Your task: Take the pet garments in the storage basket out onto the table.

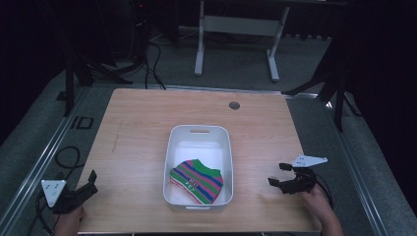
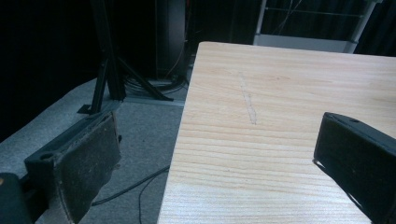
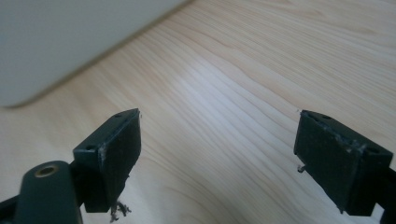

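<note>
Striped cloth (image 1: 196, 180) lies inside white bin (image 1: 199, 131). Left gripper (image 1: 86, 184) and right gripper (image 1: 280, 174) flank the bin, jaws spread, empty. Likely between steps; next move requires reaching into the bin

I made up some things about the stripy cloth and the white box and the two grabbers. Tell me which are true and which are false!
1. The striped cloth lies inside the white bin. True.
2. The right gripper is squeezing the cloth. False: its jaws are open and empty, over bare table beside the bin.
3. The left gripper is open. True.
4. The bin sits at the table's far left corner. False: it sits near the middle, toward the person's side.
</note>
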